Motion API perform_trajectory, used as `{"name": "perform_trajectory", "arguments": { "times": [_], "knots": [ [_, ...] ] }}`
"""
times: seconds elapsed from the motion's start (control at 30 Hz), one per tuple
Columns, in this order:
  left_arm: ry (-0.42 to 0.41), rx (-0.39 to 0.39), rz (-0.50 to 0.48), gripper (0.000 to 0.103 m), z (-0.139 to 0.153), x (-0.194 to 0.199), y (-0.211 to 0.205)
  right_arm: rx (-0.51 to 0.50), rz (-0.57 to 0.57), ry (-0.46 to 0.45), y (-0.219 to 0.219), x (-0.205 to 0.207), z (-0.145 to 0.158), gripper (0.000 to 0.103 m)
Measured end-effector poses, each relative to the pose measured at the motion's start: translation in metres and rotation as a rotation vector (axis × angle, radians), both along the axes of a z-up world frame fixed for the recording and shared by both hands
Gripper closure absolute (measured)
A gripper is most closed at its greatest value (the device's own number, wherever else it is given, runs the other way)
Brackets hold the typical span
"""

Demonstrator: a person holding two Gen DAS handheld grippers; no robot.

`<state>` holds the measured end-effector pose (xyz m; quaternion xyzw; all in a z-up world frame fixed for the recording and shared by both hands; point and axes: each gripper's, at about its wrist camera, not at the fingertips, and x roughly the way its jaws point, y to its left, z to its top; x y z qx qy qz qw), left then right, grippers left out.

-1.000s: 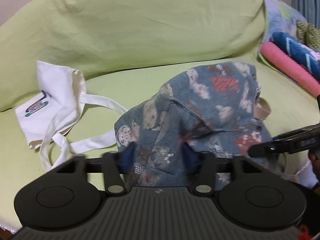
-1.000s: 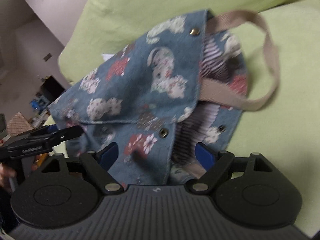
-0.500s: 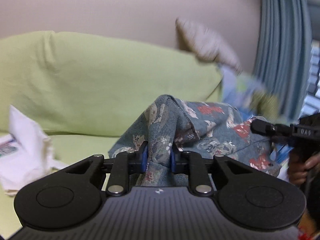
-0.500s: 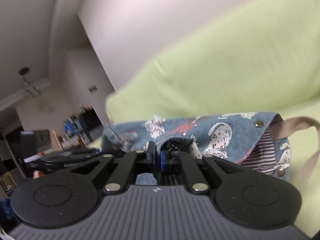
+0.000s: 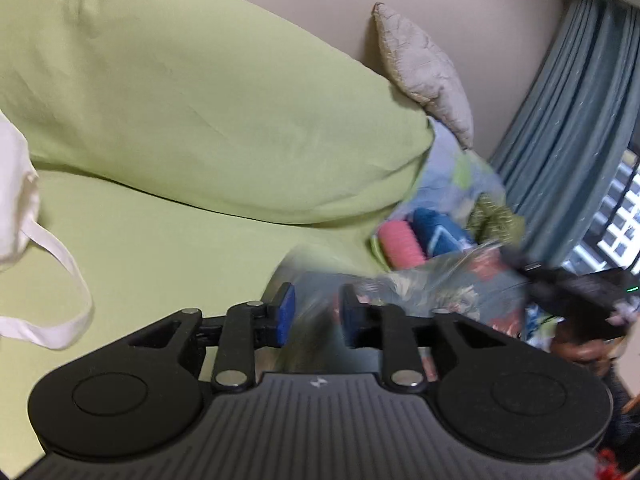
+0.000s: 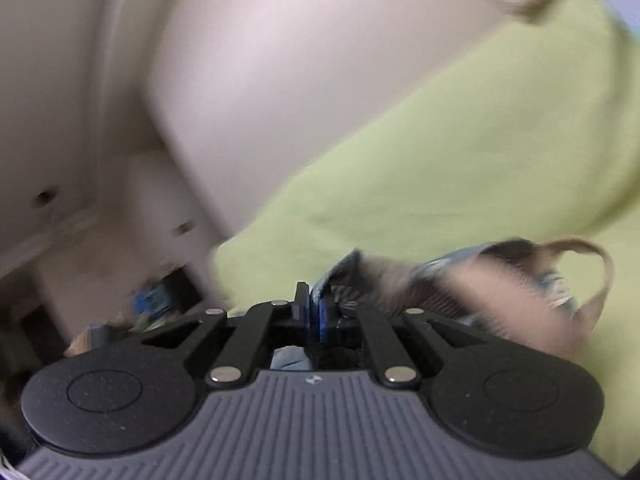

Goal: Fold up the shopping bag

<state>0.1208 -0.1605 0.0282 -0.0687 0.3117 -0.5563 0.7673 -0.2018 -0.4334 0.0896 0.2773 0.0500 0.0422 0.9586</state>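
Note:
The shopping bag [image 5: 420, 284] is blue patterned cloth, blurred with motion, and stretches from my left gripper [image 5: 317, 312] rightwards to the other gripper [image 5: 560, 280]. Blurred bag cloth fills the narrow gap between the left gripper's blue pads [image 5: 286, 314], so it is shut on the bag. In the right wrist view my right gripper [image 6: 314, 312] is shut, its pads almost touching, on an edge of the bag [image 6: 480, 280]. A beige handle [image 6: 600, 264] loops out at the bag's far right. A hand [image 5: 580, 352] holds the right gripper.
A white tote bag [image 5: 16, 184] with a long strap [image 5: 68, 272] lies at the left on the green sofa seat [image 5: 160, 260]. Behind are a big green cushion [image 5: 200, 100], a grey pillow [image 5: 424, 68], rolled towels [image 5: 400, 240] and a blue curtain [image 5: 580, 120].
A second ago both grippers were open around the bag; both then shut on it. Both views have swung upward, and the bag now moves fast, low between the grippers.

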Motion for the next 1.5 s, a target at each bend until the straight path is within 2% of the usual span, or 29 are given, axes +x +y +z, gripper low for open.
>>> {"name": "perform_trajectory", "arguments": {
  "times": [0.1,0.17,0.3,0.43,0.47,0.53,0.57,0.6,0.67,0.73,0.8,0.87,0.93,1.03,1.1,1.13,1.2,1.23,1.27,1.3,1.33,1.37,1.4,1.43,1.5],
  "knots": [
    [-0.041,0.0,-0.03,0.078,0.002,-0.006,-0.007,0.005,-0.032,-0.011,0.001,-0.008,0.001,0.099],
    [-0.061,0.034,-0.021,0.078,-0.001,-0.007,-0.012,-0.048,-0.019,-0.037,0.011,-0.017,0.015,0.099],
    [-0.085,0.076,0.006,0.078,-0.009,-0.004,-0.017,-0.073,-0.051,-0.014,0.01,0.004,0.028,0.1],
    [-0.106,0.123,0.044,0.077,-0.022,0.008,-0.024,-0.139,-0.071,0.018,-0.007,0.061,0.05,0.1],
    [-0.112,0.141,0.053,0.076,-0.026,0.011,-0.027,-0.166,-0.107,0.045,-0.021,0.084,0.053,0.1],
    [-0.122,0.177,0.071,0.074,-0.033,0.018,-0.032,-0.151,-0.205,0.149,-0.055,0.134,0.051,0.099],
    [-0.127,0.194,0.08,0.073,-0.037,0.021,-0.035,-0.135,-0.275,0.221,-0.072,0.158,0.045,0.081],
    [-0.133,0.212,0.089,0.072,-0.041,0.025,-0.038,-0.133,-0.372,0.295,-0.087,0.179,0.038,0.05],
    [-0.143,0.248,0.106,0.071,-0.049,0.032,-0.043,-0.16,-0.527,0.374,-0.099,0.197,0.027,0.035],
    [-0.126,0.282,0.102,0.071,-0.063,0.04,-0.054,-0.151,-0.578,0.351,-0.1,0.186,0.02,0.033],
    [-0.108,0.314,0.078,0.071,-0.078,0.048,-0.07,-0.099,-0.533,0.307,-0.086,0.159,0.005,0.021],
    [-0.108,0.339,0.033,0.07,-0.09,0.055,-0.088,-0.037,-0.474,0.307,-0.062,0.135,-0.02,0.021],
    [-0.112,0.351,-0.001,0.057,-0.097,0.064,-0.111,0.044,-0.422,0.327,-0.038,0.111,-0.049,0.021],
    [-0.133,0.348,-0.046,0.039,-0.097,0.08,-0.144,0.252,-0.363,0.442,-0.001,0.079,-0.116,0.021],
    [-0.185,0.34,-0.071,0.032,-0.09,0.091,-0.177,0.38,-0.367,0.496,0.014,0.067,-0.159,0.021],
    [-0.218,0.341,-0.073,0.025,-0.089,0.096,-0.194,0.441,-0.388,0.508,0.018,0.064,-0.177,0.021],
    [-0.262,0.364,-0.093,0.017,-0.091,0.107,-0.228,0.534,-0.475,0.496,0.014,0.064,-0.199,0.021],
    [-0.264,0.377,-0.116,0.017,-0.096,0.112,-0.242,0.571,-0.537,0.488,0.01,0.066,-0.206,0.021],
    [-0.262,0.39,-0.136,0.017,-0.102,0.116,-0.255,0.594,-0.594,0.474,0.003,0.069,-0.21,0.021],
    [-0.259,0.403,-0.156,0.032,-0.108,0.12,-0.267,0.605,-0.627,0.459,-0.002,0.073,-0.213,0.017],
    [-0.25,0.417,-0.176,0.069,-0.114,0.123,-0.276,0.617,-0.646,0.449,-0.006,0.078,-0.216,0.016],
    [-0.237,0.431,-0.195,0.096,-0.119,0.126,-0.281,0.635,-0.66,0.437,-0.01,0.084,-0.22,0.014],
    [-0.235,0.429,-0.21,0.101,-0.122,0.126,-0.281,0.63,-0.669,0.432,-0.012,0.089,-0.22,0.016],
    [-0.243,0.412,-0.221,0.101,-0.121,0.123,-0.276,0.605,-0.673,0.433,-0.014,0.093,-0.218,0.021],
    [-0.262,0.379,-0.242,0.101,-0.117,0.116,-0.263,0.556,-0.679,0.435,-0.018,0.103,-0.213,0.075]
  ]
}}
